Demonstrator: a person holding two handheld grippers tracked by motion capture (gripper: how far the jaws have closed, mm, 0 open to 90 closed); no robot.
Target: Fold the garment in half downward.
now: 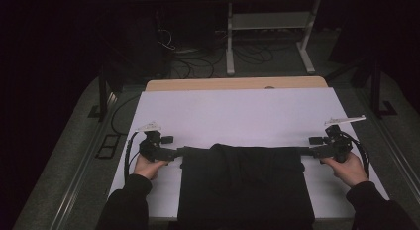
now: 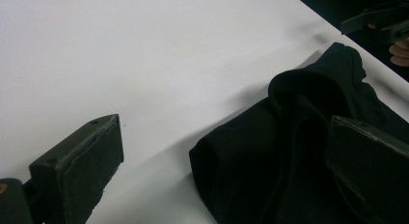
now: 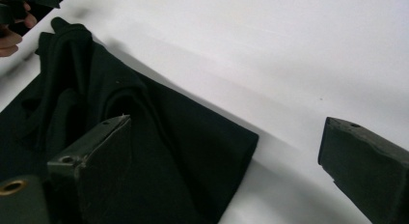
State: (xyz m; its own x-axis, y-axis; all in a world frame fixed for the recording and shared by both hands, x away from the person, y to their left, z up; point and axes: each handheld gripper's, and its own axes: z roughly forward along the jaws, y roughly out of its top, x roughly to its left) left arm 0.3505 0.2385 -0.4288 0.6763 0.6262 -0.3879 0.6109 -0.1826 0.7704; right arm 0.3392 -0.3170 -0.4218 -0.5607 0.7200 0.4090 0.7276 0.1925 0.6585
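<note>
Garment: a black garment (image 1: 245, 188) lies folded on the near middle of the surface, its near edge reaching the surface's front edge; its far edge is a thick folded band running left to right, with a raised hump of cloth near the middle.
Garment corners: in the left gripper view the black garment (image 2: 289, 156) ends in a rounded fold; in the right gripper view the black garment (image 3: 159, 137) ends in a folded corner lying flat on the white.
Left gripper: the left gripper (image 1: 174, 152) is at the far left corner of the cloth, jaws spread wide; in the left gripper view one jaw stands over bare white and the other over the cloth, neither pinching it.
Right gripper: the right gripper (image 1: 308, 151) is at the far right corner, jaws likewise spread, one over the cloth and one over bare white.
Hands: the left hand (image 1: 147, 166) and right hand (image 1: 347, 168), in dark sleeves, hold the grippers from the near side.
Surface: the white surface (image 1: 237, 113) is bare beyond the cloth, with a wooden strip (image 1: 233, 84) along its far edge.
Beyond: a dim floor with cables (image 1: 193, 61) and a white frame (image 1: 267, 29).
</note>
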